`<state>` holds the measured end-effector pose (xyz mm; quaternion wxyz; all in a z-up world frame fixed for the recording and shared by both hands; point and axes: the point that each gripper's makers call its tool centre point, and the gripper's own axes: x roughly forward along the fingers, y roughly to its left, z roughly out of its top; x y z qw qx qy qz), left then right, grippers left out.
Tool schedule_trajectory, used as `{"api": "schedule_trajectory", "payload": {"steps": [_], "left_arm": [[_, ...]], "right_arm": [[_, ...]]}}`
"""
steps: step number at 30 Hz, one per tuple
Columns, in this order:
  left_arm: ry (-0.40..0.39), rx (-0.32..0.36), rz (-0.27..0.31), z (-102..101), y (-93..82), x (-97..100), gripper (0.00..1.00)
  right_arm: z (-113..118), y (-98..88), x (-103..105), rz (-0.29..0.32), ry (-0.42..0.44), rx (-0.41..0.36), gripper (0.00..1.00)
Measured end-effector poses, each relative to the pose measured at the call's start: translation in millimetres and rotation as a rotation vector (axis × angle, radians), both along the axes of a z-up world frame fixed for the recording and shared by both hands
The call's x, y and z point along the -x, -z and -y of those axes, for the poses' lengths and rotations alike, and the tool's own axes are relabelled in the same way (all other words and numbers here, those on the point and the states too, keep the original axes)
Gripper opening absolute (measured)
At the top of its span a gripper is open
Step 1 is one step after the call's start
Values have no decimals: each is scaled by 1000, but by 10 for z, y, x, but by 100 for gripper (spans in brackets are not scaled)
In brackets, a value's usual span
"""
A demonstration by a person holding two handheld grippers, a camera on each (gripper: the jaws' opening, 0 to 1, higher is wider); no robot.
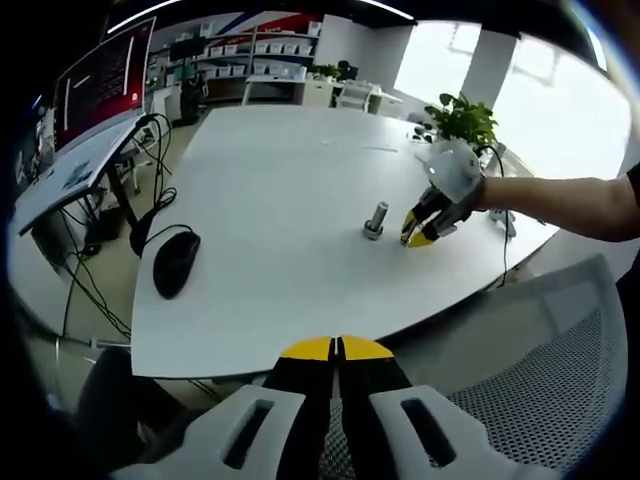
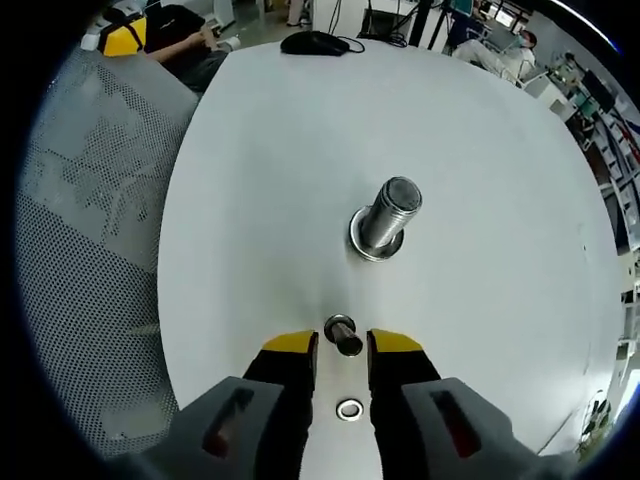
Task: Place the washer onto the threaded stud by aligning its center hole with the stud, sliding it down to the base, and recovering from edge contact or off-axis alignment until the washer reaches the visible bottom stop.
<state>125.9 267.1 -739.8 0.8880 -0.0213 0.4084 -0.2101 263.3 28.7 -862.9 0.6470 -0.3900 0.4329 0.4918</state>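
Note:
The threaded stud (image 2: 388,215) stands upright on its round base on the white table (image 2: 500,150), a short way ahead of my right gripper (image 2: 343,345). That gripper is open and low over the table, and a small dark-topped metal piece (image 2: 343,335) sits between its yellow tips with a thin gap on each side. A silver washer (image 2: 349,409) lies flat on the table further back between the fingers. From the left gripper view, the stud (image 1: 376,220) has the right gripper (image 1: 420,232) just to its right. My left gripper (image 1: 337,348) is shut, off the table's near edge.
A black mouse (image 1: 175,262) with its cable lies at the table's left edge, also seen as a mouse (image 2: 315,43) at the far edge. A mesh chair (image 1: 540,370) stands beside the table. A potted plant (image 1: 462,118) sits behind the person's arm (image 1: 570,205). A monitor (image 1: 100,75) stands far left.

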Motion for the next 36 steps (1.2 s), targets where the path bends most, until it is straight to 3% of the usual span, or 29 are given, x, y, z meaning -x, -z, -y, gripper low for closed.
{"api": "schedule_trajectory", "payload": {"steps": [3, 11, 21, 27, 36], "left_arm": [[-1, 0, 1, 1, -3, 0, 0], [-4, 1, 3, -3, -6, -3, 0], [-1, 2, 5, 2, -10, -3, 0], [-3, 3, 6, -1, -11, -4, 0], [-4, 4, 7, -1, -12, -2, 0]], "right_arm": [[34, -17, 23, -9, 31, -36, 29], [183, -54, 48, -52, 125, -92, 29], [427, -37, 70, -58, 145, -68, 28], [467, -11, 130, -92, 141, -69, 27], [555, 56, 115, -88, 137, -30, 26]]}}
